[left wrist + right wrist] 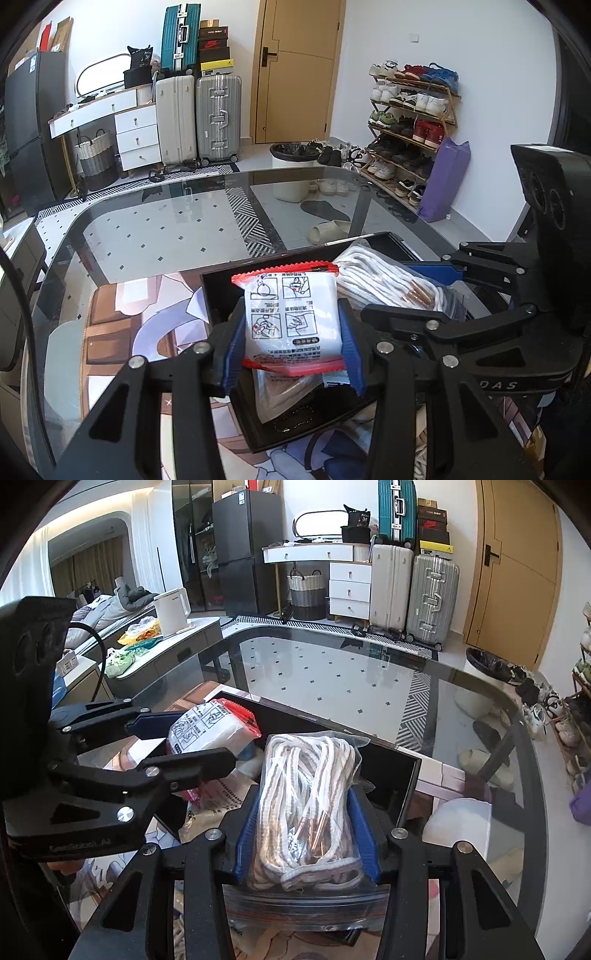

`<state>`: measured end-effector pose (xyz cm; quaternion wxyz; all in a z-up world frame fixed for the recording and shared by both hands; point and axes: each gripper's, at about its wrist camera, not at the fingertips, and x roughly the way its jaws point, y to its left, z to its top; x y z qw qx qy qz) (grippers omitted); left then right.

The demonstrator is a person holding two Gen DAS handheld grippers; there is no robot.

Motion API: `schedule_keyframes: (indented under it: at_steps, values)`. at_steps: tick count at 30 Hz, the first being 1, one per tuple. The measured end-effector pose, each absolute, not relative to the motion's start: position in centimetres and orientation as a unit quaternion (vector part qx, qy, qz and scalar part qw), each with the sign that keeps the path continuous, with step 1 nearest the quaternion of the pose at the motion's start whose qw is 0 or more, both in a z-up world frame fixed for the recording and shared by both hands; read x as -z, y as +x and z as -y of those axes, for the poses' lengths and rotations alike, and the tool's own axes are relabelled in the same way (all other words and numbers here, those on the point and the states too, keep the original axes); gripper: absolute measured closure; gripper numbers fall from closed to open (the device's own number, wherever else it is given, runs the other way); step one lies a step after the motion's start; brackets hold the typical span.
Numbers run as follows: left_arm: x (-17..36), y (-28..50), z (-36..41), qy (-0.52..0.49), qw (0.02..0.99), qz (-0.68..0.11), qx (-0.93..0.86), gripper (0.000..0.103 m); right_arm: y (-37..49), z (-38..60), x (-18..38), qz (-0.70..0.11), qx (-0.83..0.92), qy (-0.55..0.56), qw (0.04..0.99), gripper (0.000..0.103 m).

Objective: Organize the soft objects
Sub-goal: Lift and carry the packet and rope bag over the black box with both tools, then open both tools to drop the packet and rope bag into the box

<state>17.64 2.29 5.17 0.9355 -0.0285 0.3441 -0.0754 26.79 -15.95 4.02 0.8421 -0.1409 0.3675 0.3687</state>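
The left hand-held gripper (293,334) pinches a white packet (291,317) with red serrated ends and printed instruction panels. Both blue pads (351,354) press against the packet's sides. The packet is held above the near-left part of a black tray (218,295). The tray rests on a printed mat (122,332), which lies on the glass-topped counter (166,229). Inside the tray, below the packet, lie further flat plastic-wrapped items; their contents cannot be identified.

To the right, the right hand-held gripper (306,834) pinches a clear zip bag of white cord (306,805). Its blue pads (249,834) press against both sides of the bundle. The cord is coiled, and copper-coloured tips (317,830) show through the plastic. The bag is over the right part of the tray (402,786), beside the packet (207,731). In the left wrist view, the bag (384,280) lies just right of the packet and partly behind it. Whether the bag touches the tray floor cannot be determined.
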Motion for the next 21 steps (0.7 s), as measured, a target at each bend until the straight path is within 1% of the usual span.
schedule_keyframes:
  at_steps: [3, 6, 9, 11, 13, 16, 17, 18, 19, 21]
  values:
    - [-5.0, 17.7, -2.2, -0.031, 0.935, -0.345, 0.073, 0.059, 27.2, 16.0, -3.7, -0.37, -0.37, -0.138, 0.841, 0.055]
    - [-4.9, 17.7, -2.2, -0.031, 0.935, -0.345, 0.075, 0.059, 27.6, 16.1, -3.6, -0.367, -0.366, -0.137, 0.844, 0.049]
    - [-4.8, 17.7, -2.1, -0.03, 0.934, -0.346, 0.077, 0.058, 26.9, 17.0, -4.4, -0.339, -0.361, -0.135, 0.858, 0.038]
    - [-4.8, 17.7, -2.1, -0.029, 0.934, -0.347, 0.077, 0.058, 26.0, 18.0, -5.0, -0.321, -0.351, -0.132, 0.87, 0.023]
    - [-4.9, 17.7, -2.1, -0.028, 0.935, -0.346, 0.078, 0.058, 25.6, 18.8, -5.4, -0.316, -0.34, -0.133, 0.876, 0.02]
    - [-4.7, 17.8, -1.9, -0.026, 0.934, -0.349, 0.078, 0.058, 25.2, 19.9, -5.7, -0.318, -0.329, -0.129, 0.88, 0.02]
    - [-4.5, 17.9, -1.8, -0.026, 0.933, -0.352, 0.076, 0.058, 25.2, 20.1, -5.7, -0.32, -0.327, -0.128, 0.88, 0.018]
    - [-4.4, 18.0, -1.8, -0.025, 0.931, -0.356, 0.075, 0.055, 25.1, 20.2, -5.7, -0.322, -0.324, -0.129, 0.88, 0.017]
    - [-4.3, 18.1, -1.7, -0.024, 0.93, -0.359, 0.073, 0.047, 25.0, 20.4, -5.6, -0.322, -0.321, -0.131, 0.881, 0.016]
    - [-4.4, 18.1, -1.4, -0.02, 0.93, -0.361, 0.072, 0.04, 24.7, 20.7, -5.7, -0.32, -0.32, -0.13, 0.882, 0.015]
